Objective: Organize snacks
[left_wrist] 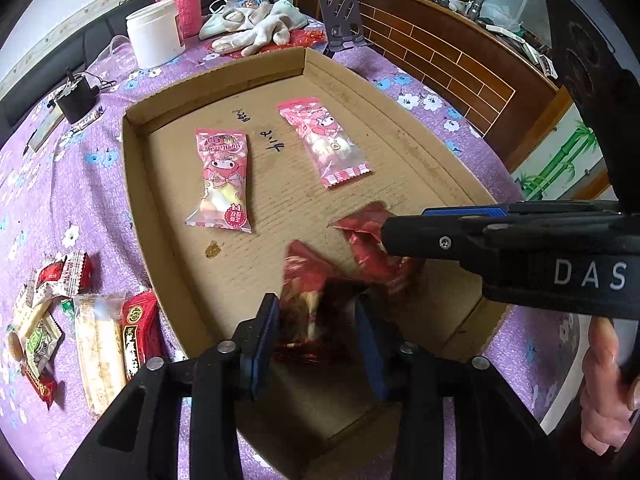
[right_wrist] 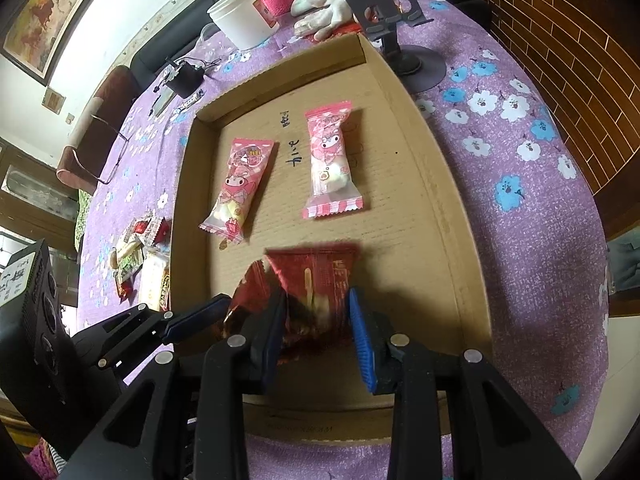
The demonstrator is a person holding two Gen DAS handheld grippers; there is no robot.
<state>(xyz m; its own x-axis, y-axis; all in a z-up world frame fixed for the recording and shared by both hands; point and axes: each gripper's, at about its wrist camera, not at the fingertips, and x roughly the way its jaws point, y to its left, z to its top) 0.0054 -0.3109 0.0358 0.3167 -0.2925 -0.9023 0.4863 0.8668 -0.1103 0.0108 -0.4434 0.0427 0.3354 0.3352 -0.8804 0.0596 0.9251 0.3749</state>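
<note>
Blue-padded fingers fill the bottom of both views, and each gripper has a red snack packet between them. Left gripper (left_wrist: 316, 336) has its jaws pinching a red packet (left_wrist: 308, 280) low over the near end of the cardboard tray (left_wrist: 136, 184); the packet is blurred, so whether it touches the tray floor is hard to call. Right gripper (right_wrist: 316, 336) comes in from the right side, jaws closed onto a second red packet (right_wrist: 320, 276), the two packets nearly touching each other.

Progress check: two pink cartoon packets, one on the left (left_wrist: 222, 180) and one on the right (left_wrist: 324, 142), already lie flat side by side in the far half of the tray, looking sorted. The reds appear to be the next pair going in, forming a second row. Plenty left, though: a heap of loose snacks (left_wrist: 80, 320) sits on the purple floral tablecloth (left_wrist: 80, 208) just outside the tray's left wall, red, green and pale wrappers jumbled together.

Pose now: both tools are angled down and forward over the tray's near edge. The person's right hand (left_wrist: 604, 392) wraps the handle at the frame's edge, the right tool reaching nearly level across the left camera's view.
</note>
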